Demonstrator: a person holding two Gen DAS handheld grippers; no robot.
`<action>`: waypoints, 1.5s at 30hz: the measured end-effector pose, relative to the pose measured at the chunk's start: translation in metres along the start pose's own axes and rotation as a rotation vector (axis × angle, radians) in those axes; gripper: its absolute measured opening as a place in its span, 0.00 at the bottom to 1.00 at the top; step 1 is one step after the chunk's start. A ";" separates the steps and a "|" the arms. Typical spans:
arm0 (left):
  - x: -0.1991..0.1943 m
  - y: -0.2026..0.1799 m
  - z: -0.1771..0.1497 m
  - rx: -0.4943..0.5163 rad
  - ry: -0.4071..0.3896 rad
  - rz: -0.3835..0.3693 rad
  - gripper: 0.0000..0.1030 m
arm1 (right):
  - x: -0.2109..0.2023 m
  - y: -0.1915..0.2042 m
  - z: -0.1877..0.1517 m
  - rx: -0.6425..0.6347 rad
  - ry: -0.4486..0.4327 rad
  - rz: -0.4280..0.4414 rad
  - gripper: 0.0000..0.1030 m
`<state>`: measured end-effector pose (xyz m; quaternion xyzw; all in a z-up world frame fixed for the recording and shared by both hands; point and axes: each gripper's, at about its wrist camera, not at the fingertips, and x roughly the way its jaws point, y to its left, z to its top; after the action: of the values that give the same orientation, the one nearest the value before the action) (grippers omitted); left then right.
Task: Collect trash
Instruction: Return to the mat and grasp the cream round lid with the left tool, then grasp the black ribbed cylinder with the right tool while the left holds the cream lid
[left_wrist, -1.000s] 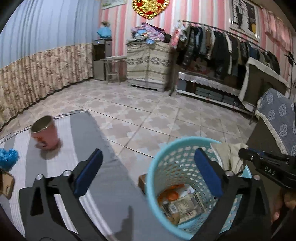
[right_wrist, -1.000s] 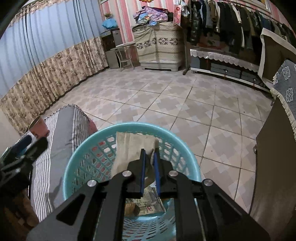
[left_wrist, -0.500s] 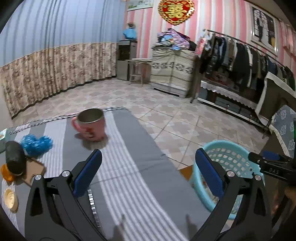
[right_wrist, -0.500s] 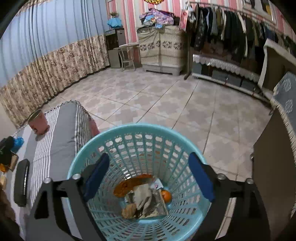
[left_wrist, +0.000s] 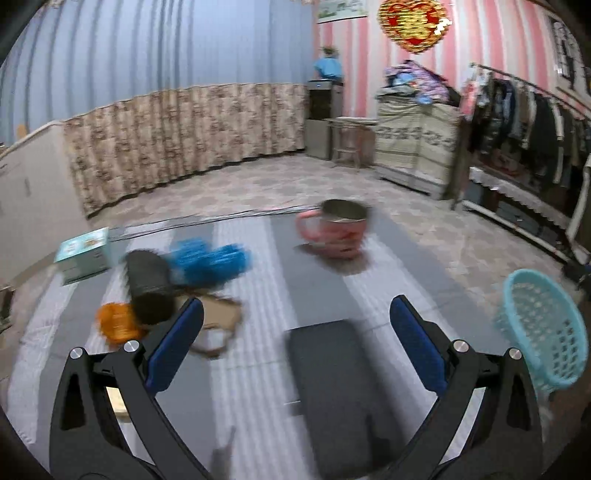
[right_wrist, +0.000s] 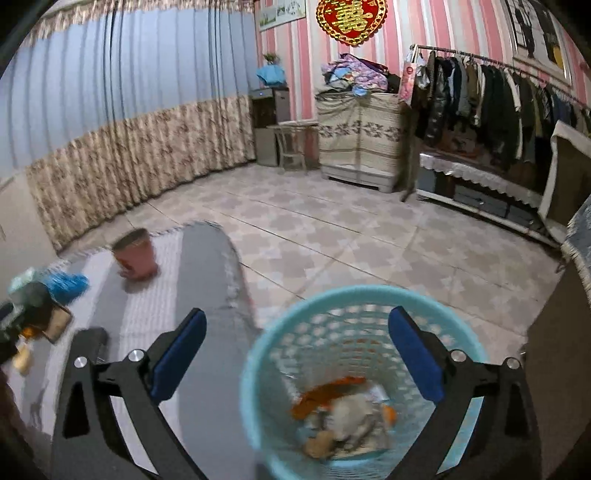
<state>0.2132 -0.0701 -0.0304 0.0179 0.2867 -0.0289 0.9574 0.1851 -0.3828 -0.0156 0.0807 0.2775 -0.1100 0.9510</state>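
Left gripper (left_wrist: 295, 343): your jaws are spread wide and hold nothing; they hang over the striped cloth (left_wrist: 258, 295).
Right gripper (right_wrist: 295, 350): your jaws are spread wide too, empty, poised above the basket's mouth.
Basket (right_wrist: 280, 317): light blue, open-weave; in your right view its rim sits between and below the jaws, on the floor just beside the cloth's edge. In your left view it lies beyond the right jaw.
Trash in basket (right_wrist: 343, 417): a blurred heap of orange and pale scraps at the bottom.
Trash on cloth: ahead of your left jaw, a brown cardboard piece (left_wrist: 218, 317), an orange scrap (left_wrist: 116, 325), a dark cylinder (left_wrist: 147, 288) and a blue fluffy clump (left_wrist: 210, 260), bunched together.
Pink mug (left_wrist: 336, 232): upright, ahead between your left gripper's jaws.
Dark flat pad (left_wrist: 332, 373): on the cloth, between your left gripper's jaws.
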 end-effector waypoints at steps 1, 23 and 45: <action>0.001 0.010 -0.001 -0.003 0.005 0.017 0.95 | 0.001 0.004 0.000 0.014 0.000 0.015 0.95; 0.057 0.142 -0.062 -0.150 0.326 0.119 0.75 | 0.036 0.090 -0.043 -0.087 0.140 0.073 0.95; 0.013 0.244 -0.036 -0.180 0.060 0.274 0.59 | 0.009 0.194 -0.035 -0.255 0.075 0.172 0.95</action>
<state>0.2201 0.1748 -0.0630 -0.0283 0.3113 0.1283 0.9412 0.2239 -0.1897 -0.0316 -0.0134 0.3164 0.0109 0.9485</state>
